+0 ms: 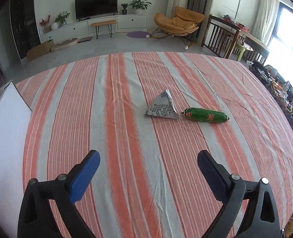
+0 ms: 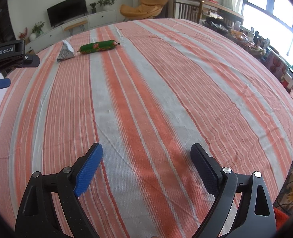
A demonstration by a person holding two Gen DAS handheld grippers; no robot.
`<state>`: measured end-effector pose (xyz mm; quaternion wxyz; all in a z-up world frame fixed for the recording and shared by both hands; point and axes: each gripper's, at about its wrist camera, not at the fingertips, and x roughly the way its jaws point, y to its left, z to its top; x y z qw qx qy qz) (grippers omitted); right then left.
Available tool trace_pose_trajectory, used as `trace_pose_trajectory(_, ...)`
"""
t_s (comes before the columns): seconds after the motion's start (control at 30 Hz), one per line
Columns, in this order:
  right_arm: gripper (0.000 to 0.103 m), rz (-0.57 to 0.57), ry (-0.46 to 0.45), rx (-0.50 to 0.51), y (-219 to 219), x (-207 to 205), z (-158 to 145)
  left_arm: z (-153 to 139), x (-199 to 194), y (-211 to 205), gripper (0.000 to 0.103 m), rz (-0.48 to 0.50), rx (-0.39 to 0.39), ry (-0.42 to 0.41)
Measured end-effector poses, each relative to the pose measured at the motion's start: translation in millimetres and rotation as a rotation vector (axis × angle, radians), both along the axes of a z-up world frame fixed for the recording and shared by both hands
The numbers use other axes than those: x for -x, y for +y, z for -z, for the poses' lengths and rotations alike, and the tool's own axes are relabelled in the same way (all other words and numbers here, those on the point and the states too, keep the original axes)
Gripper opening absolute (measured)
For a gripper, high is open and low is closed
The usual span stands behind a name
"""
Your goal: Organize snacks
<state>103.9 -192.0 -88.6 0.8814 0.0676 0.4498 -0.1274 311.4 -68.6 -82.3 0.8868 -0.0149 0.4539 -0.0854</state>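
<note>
Both grippers — left [image 1: 148, 162], right [image 2: 146, 156] — gape empty, sausage [image 1: 205, 115] and pouch [image 1: 162, 107] well ahead.

Right gripper [image 2: 146, 158] gapes empty over orange-and-grey striped tablecloth [image 2: 166, 91]; far ahead-left lie green wrapped sausage [image 2: 98, 46] and grey triangular packet [image 2: 65, 52]
</note>
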Motion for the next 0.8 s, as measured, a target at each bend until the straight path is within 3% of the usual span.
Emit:
trace_pose_trajectory(0.2,0.096,-0.017,0.001,0.0,2.2,-2.3,0.9,13.6,-60.7,-15.3,0.089,-0.043,0.084,0.015)
trace_pose_trajectory(0.37,0.096,-0.024,0.0,0.0,2.4,-4.6,0.9,41.8,-87.4,-25.7,0.076,-0.05,0.035,0.035)
trace_pose_trajectory(0.4,0.096,-0.025,0.0,-0.001,2.2,-4.7,1.0,46.5,-89.5,-26.6,0.068,-0.051,0.02,0.033)
trace_pose_trajectory(0.47,0.096,-0.027,-0.001,-0.001,2.5,-5.0,1.0,47.7,-88.5,-29.2,0.049,-0.025,-0.029,-0.018)
trace_pose_trajectory(0.6,0.096,-0.026,-0.001,-0.001,2.7,-4.9,1.0,43.2,-73.3,-24.8,0.048,0.012,-0.058,-0.076)
trace_pose_trajectory(0.8,0.096,-0.026,-0.001,-0.001,2.8,-5.1,1.1,24.8,-5.8,7.6,0.048,0.015,0.012,-0.062)
